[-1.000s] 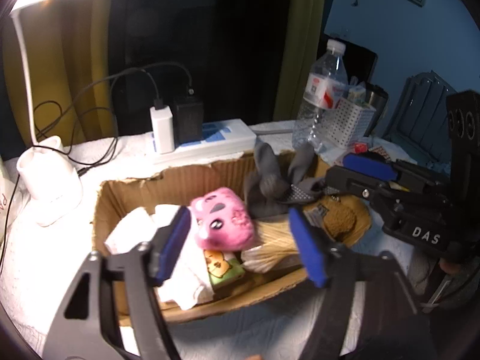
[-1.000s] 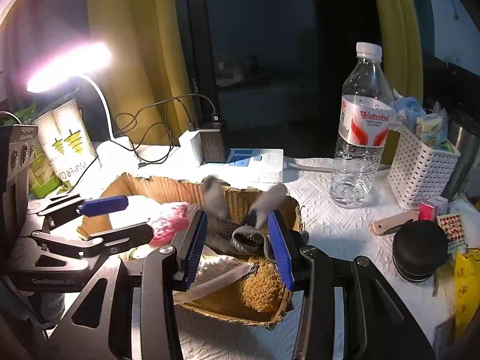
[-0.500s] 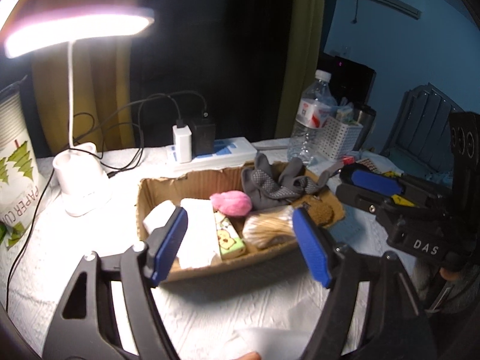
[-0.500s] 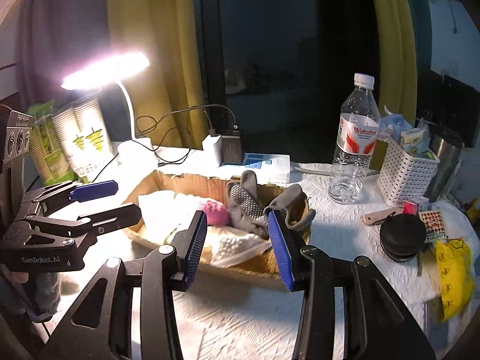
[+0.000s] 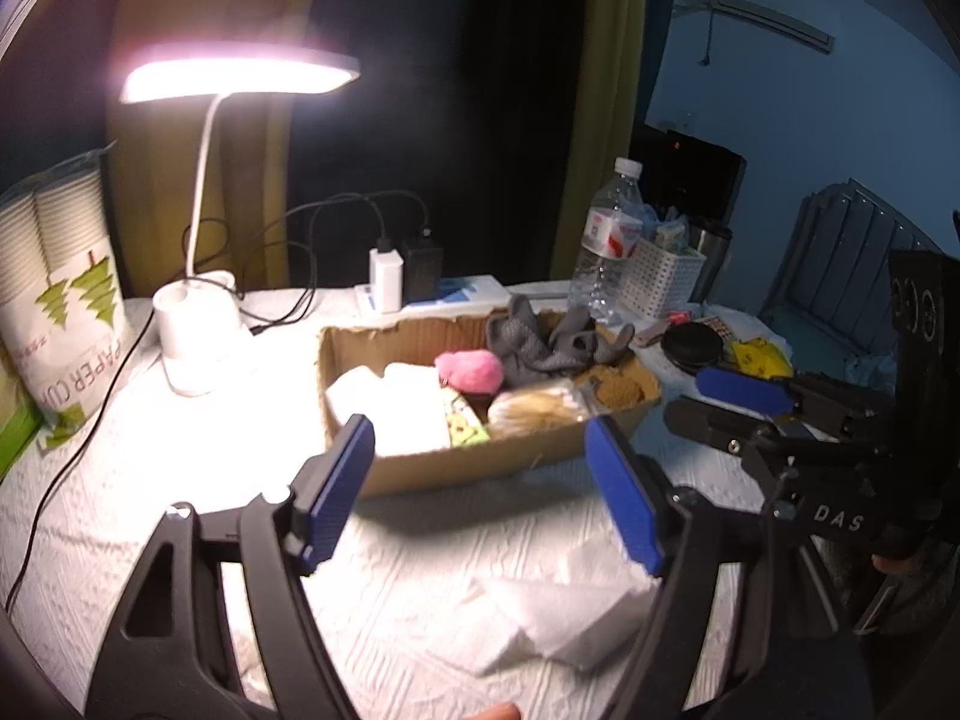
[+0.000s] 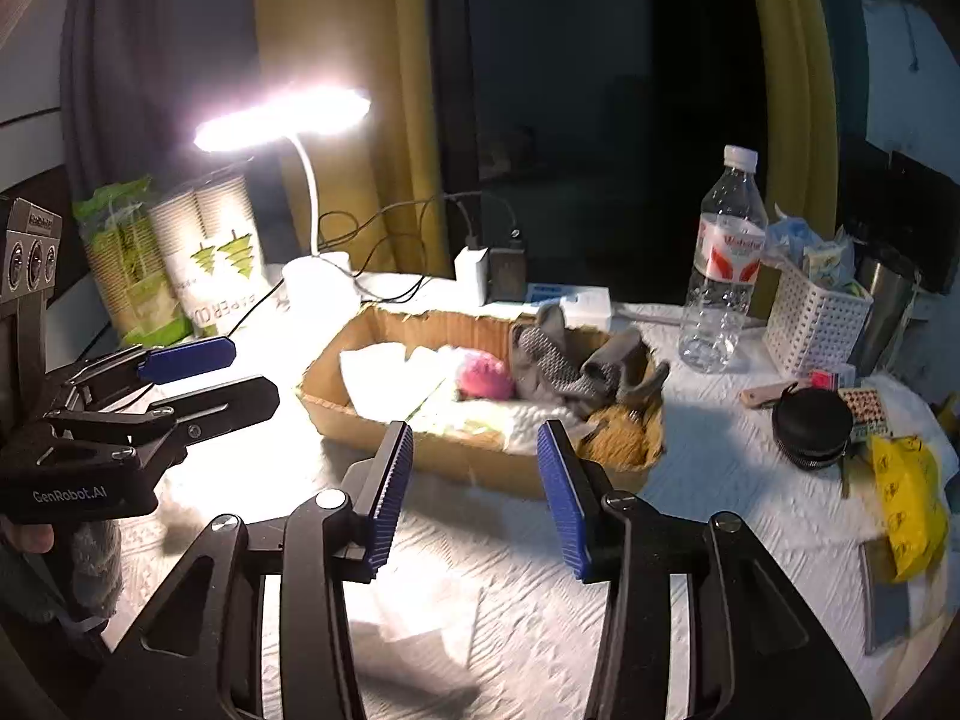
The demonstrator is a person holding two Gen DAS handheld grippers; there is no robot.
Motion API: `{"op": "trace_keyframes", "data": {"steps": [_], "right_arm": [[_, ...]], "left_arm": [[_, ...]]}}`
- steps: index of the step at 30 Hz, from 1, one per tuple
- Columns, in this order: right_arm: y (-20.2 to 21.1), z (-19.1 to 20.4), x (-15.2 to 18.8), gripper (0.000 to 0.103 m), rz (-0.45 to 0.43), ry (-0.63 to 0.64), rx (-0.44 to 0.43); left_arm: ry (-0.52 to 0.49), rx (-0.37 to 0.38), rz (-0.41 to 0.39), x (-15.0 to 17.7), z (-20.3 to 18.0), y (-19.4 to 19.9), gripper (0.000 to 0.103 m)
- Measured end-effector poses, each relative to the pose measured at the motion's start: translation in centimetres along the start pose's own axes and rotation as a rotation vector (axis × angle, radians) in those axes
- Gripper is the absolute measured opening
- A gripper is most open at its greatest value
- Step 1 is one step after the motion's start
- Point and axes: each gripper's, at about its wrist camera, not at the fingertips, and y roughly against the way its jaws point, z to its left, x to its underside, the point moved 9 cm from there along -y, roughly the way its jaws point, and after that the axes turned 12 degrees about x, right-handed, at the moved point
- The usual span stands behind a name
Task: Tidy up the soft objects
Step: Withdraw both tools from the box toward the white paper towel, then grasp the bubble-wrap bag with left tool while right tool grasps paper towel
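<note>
A shallow cardboard box (image 5: 432,468) (image 6: 468,463) sits mid-table and holds soft items: a pink plush (image 5: 471,369) (image 6: 483,378), grey gloves (image 5: 540,342) (image 6: 558,360), white cloths (image 5: 396,402) and a brown fuzzy piece (image 5: 618,387). My left gripper (image 5: 480,483) (image 6: 240,375) hangs in front of the box, open and empty. My right gripper (image 6: 477,483) (image 5: 720,405) is beside it on the right, also open, with nothing between its blue pads. Neither gripper touches the box.
A lit desk lamp (image 5: 198,336) and a pack of paper cups (image 5: 60,300) stand at the left. A power strip with chargers (image 5: 414,282) lies behind the box. A water bottle (image 6: 723,282), white basket (image 6: 816,324), black round case (image 6: 810,426) and yellow packet (image 6: 906,498) crowd the right. A white tissue (image 5: 558,618) lies near the front.
Both grippers have drawn back and up from the box, which now looks farther off. The pink plush, earlier between the left fingers, lies in the box.
</note>
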Motion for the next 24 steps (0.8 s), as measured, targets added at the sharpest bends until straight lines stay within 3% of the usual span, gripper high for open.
{"op": "trace_keyframes", "data": {"steps": [11,14,24], "right_arm": [[0.3,2.7,3.9,0.047,0.059,0.007,-0.019],[0.3,3.2,5.0,0.055,0.074,0.009,-0.019],[-1.0,4.2,8.0,0.063,0.142,0.017,-0.026]], "left_arm": [[0.037,-0.032,0.021,4.2,1.7,2.3,0.075],[0.05,-0.044,0.027,5.3,2.5,2.9,0.075],[0.104,-0.134,0.073,9.1,6.6,3.8,0.076]]}}
